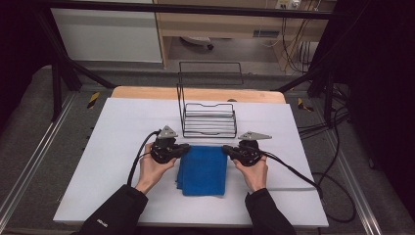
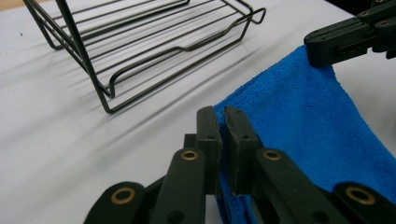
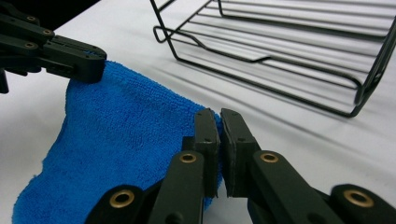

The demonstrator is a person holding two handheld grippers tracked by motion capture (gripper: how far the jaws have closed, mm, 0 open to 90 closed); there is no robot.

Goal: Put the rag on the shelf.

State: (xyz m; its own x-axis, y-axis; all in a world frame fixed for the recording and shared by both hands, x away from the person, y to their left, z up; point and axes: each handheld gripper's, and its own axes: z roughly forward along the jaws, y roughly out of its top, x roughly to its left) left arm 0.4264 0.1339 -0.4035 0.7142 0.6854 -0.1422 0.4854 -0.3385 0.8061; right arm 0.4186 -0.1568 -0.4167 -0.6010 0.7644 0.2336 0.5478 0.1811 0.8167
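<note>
Blue towel [image 1: 202, 169] lies folded on the desk [image 1: 122, 147], just near of the wire rack [image 1: 209, 120]. Left gripper [image 2: 223, 122] and right gripper [image 3: 219, 125] each clenched on a far corner. Soft, light, limp; corner holds should let it hang and sag.

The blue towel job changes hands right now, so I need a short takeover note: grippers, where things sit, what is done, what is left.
Left gripper: shut on the folded blue terry towel, at its far left corner.
Right gripper: shut on the towel's far right corner.
Things: the towel's far edge is raised and its near end lies on the white table. The black wire rack stands just beyond it, with nothing in it.
Done: both corners gripped.
Left: probably carrying the towel to the rack.
</note>
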